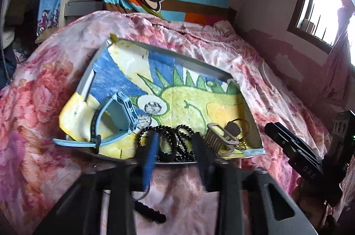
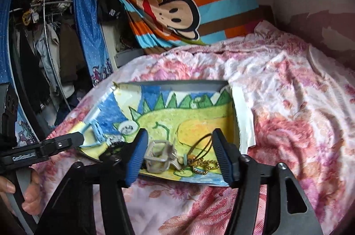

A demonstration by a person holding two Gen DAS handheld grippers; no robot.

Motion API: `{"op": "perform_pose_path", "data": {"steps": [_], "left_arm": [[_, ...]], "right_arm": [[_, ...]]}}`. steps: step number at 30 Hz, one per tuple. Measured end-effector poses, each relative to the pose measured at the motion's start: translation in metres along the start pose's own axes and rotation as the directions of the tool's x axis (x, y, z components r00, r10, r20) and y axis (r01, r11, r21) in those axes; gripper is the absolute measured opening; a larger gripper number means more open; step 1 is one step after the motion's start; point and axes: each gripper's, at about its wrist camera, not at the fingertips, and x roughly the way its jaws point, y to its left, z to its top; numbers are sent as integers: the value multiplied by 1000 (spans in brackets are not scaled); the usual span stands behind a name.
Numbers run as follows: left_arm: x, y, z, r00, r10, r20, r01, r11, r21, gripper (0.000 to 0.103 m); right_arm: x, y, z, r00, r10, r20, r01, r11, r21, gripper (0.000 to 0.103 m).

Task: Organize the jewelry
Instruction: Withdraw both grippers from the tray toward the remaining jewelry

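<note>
With fingers (image 2: pixel 221 159) apart, jewelry-filled tray (image 2: pixel 188 85).

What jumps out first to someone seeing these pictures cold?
The big striped monkey blanket hanging behind the bed catches the eye first. On the pink floral bedspread lies a tray lined with a bright dinosaur drawing; along its near edge sit a light blue watch, black beads and a metal clasp.

Black two-finger grippers (image 2: pixel 179 155) with ribbed blue pads (image 2: pixel 137 157) on slotted black fingers, silver screws at the finger bases, white lettering along the left gripper (image 2: pixel 40 149) body, bare fingers (image 2: pixel 31 195) just below it.
</note>
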Motion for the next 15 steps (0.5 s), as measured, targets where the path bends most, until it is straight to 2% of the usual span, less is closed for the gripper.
{"op": "perform_pose_path", "data": {"steps": [2, 5, 7, 9, 11, 15], "left_arm": [[-16, -2, -1, 999, -1, 48, 2, 1000, -19, 71], [-36, -3, -1, 997, -5, 79, 7, 999, -33, 73], [-48, -5, -1, 995, 7, 95, -3, 999, -35, 77], [-65, -6, -4, 992, 7, 129, 0, 998, -55, 94], [-86, -5, -9, 983, -8, 182, 26, 995, -95, 101], [-116, -5, -20, 968, 11, 250, 15, 995, -98, 103]], "right_arm": [[-12, 2, 4, 1000, -5, 21, 5, 1000, 1, 61], [-35, 4, 9, 998, -9, 61, 8, 1000, 6, 69], [-48, 6, 10, 997, -5, 81, 4, 1000, 10, 79], [-63, 7, 8, 995, 3, 103, -4, 1000, 14, 84], [-75, 8, 7, 993, 16, 118, -18, 1000, 15, 87], [-100, 16, 4, 986, 46, 158, -46, 999, -2, 93]]}}
